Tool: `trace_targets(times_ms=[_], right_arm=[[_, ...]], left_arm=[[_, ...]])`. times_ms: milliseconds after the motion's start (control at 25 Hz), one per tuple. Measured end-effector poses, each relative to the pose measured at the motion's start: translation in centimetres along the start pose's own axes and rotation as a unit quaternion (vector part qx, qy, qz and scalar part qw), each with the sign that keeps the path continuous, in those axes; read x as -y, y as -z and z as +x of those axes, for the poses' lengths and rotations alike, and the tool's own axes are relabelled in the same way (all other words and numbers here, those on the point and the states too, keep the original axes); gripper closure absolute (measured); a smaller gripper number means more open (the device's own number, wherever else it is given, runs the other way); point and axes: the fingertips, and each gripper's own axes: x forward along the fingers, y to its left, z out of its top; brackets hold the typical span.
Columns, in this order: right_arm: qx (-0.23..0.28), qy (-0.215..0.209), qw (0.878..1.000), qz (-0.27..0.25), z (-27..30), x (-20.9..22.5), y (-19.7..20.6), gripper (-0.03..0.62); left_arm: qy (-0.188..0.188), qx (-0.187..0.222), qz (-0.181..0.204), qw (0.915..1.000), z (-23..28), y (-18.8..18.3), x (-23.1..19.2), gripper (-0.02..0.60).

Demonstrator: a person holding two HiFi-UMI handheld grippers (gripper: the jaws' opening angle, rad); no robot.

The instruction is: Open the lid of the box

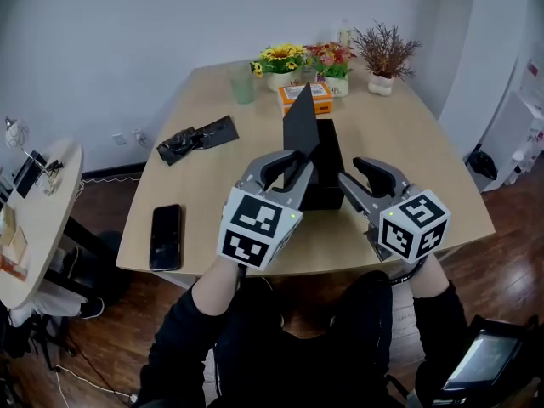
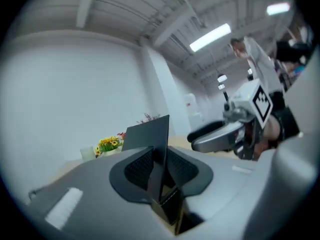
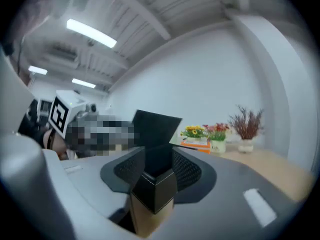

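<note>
Counter (image 1: 399,143) of pale wood carries a black rectangular box (image 1: 329,167) close to the middle of its near edge. The box's flat black lid (image 1: 299,121) stands raised, nearly upright, above the box's left side. The left gripper (image 1: 299,175), grey with a marker cube at its back, has its jaws pressed together on the thin edge of this lid. In the left gripper view the panel runs straight up between the ribbed pads. The right gripper (image 1: 351,179) comes in from the box's right side. In the right gripper view one black corner of the box sits between its jaws, with a pad against each face, so it pinches the box there. That view also shows a tan underside below the black corner.

A black smartphone (image 1: 165,236) lies flat near the counter's near left corner. A crumpled black plastic bag (image 1: 197,138) lies toward the left edge, well apart from the box.

Along the far edge stand:
- a pale translucent cup (image 1: 242,83)
- a pot of yellow sunflowers (image 1: 280,62)
- a pot of red flowers (image 1: 332,60)
- a small white pot of dried brown twigs (image 1: 384,58)

A flat orange carton (image 1: 321,99) lies just in front of the flower pots, behind the raised lid.
</note>
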Motion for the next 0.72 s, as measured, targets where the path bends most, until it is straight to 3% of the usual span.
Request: trace_targets(times_ms=[40,80,200,400,560,640,720], right_arm=[[-0.004,0.003,0.999,0.051,0.1,0.7,0.1,0.43],[-0.014,0.006,0.996,0.091,0.3,1.2,0.5,0.441],[-0.053,0.007,0.984,0.169,0.8,1.9,2.3,0.487],[-0.063,-0.001,0.975,0.215,1.2,2.0,3.2,0.5],[-0.062,0.001,0.976,0.209,1.2,2.0,3.3,0.509],[-0.06,-0.002,0.975,0.213,1.3,2.0,3.3,0.508],[-0.058,-0.004,0.975,0.216,1.2,2.0,3.3,0.508]], left_arm=[[-0.003,0.028,-0.068,0.9973,-0.8,-0.1,-0.9,0.518],[-0.006,0.056,-0.133,0.9895,-1.5,-0.1,-1.8,0.518],[-0.014,0.126,-0.294,0.9474,-3.6,0.8,-4.1,0.525],[-0.021,0.172,-0.48,0.8603,-5.7,4.5,-6.2,0.549],[-0.041,0.163,-0.613,0.7716,-6.5,9.2,-5.9,0.519],[-0.021,0.193,-0.655,0.7304,-6.9,8.8,-4.9,0.529],[-0.003,0.213,-0.676,0.705,-7.5,8.2,-3.9,0.529]])
